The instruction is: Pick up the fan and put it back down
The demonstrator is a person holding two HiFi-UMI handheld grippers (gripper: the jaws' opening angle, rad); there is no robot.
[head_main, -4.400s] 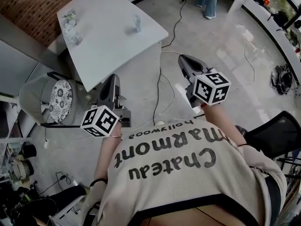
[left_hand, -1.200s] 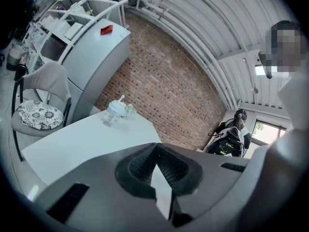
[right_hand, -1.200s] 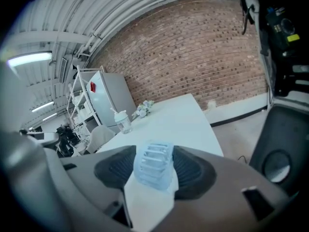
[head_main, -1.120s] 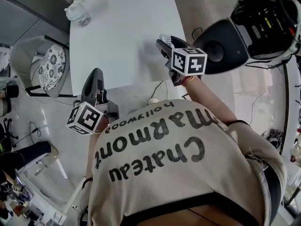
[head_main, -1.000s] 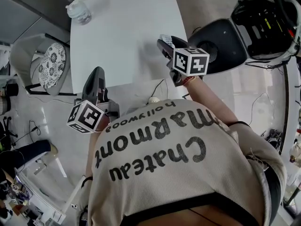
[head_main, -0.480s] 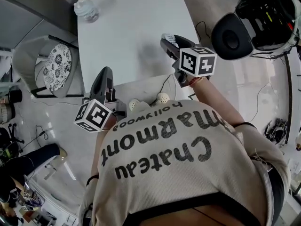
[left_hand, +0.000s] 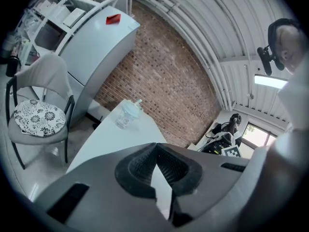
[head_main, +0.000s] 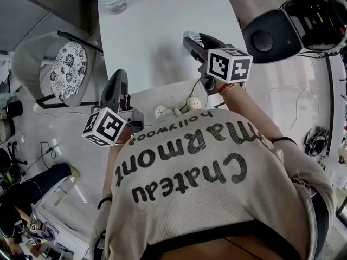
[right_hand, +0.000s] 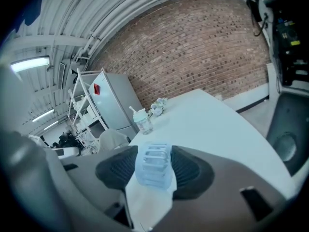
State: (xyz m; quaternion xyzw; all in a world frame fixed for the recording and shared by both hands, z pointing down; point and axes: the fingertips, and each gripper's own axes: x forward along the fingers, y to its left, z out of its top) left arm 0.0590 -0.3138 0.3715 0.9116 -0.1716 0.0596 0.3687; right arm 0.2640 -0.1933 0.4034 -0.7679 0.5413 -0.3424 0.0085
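The right gripper (head_main: pixel 194 39) reaches out over the near part of the white surface (head_main: pixel 157 15). Its 2 jaws are closing, with the fan (right_hand: pixel 154 164) between them. The fan is small, pale blue and slatted. It stands upright in the gap, and each of its 2 sides lies against a ribbed black pad. The surface shows under the fan in the space between the jaws. No view settles whether the fan's base touches the surface. The marker cube (head_main: pixel 230 65) rides behind the jaws, toward the person's wrist.

Beyond the right jaws, well apart from them, a clear bottle (right_hand: pixel 143 121) with a light cap stands far back on the surface. A small bunch of flowers (right_hand: pixel 158 105) lies just past the bottle. A brick wall (right_hand: pixel 203 47) rises behind both.

The left gripper (head_main: pixel 116 76) is held off the near edge of the surface, with its own cube (head_main: pixel 105 126) behind it. Its jaws are together, their tips touching, and nothing is between them. Ahead of these jaws and off to their left stands a chair with a patterned cushion (left_hand: pixel 33 118). A black office chair (head_main: pixel 271 34) sits to the right of the right jaws, beside the surface.
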